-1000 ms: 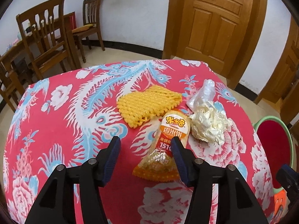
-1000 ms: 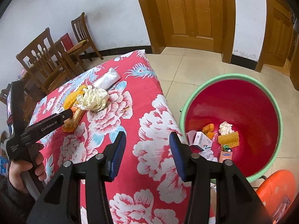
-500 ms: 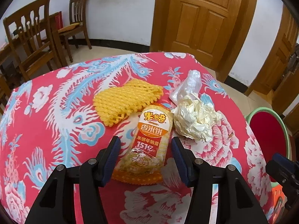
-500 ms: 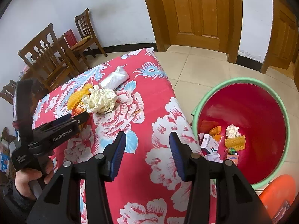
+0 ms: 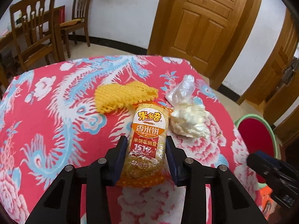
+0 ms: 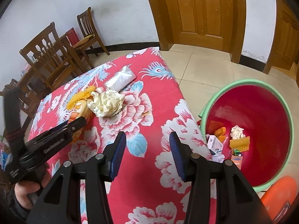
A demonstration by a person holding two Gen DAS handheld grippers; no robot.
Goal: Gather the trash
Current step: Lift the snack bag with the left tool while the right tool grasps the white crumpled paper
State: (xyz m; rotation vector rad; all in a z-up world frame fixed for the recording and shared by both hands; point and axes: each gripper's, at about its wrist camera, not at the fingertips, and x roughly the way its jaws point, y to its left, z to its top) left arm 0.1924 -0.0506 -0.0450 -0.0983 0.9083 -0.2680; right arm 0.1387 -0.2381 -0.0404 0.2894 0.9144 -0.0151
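Soft even indoor light, sharp focus, strong fisheye bending, dark corners

A table covered in a red floral cloth [image 5: 46,130] fills the lower frame of the left wrist view. On it, at centre, lie a yellow foam net [image 5: 124,95], an orange rice-cracker packet [image 5: 147,130], a crumpled paper wad [image 5: 188,121] and, upper right, a clear plastic bag [image 5: 182,91].
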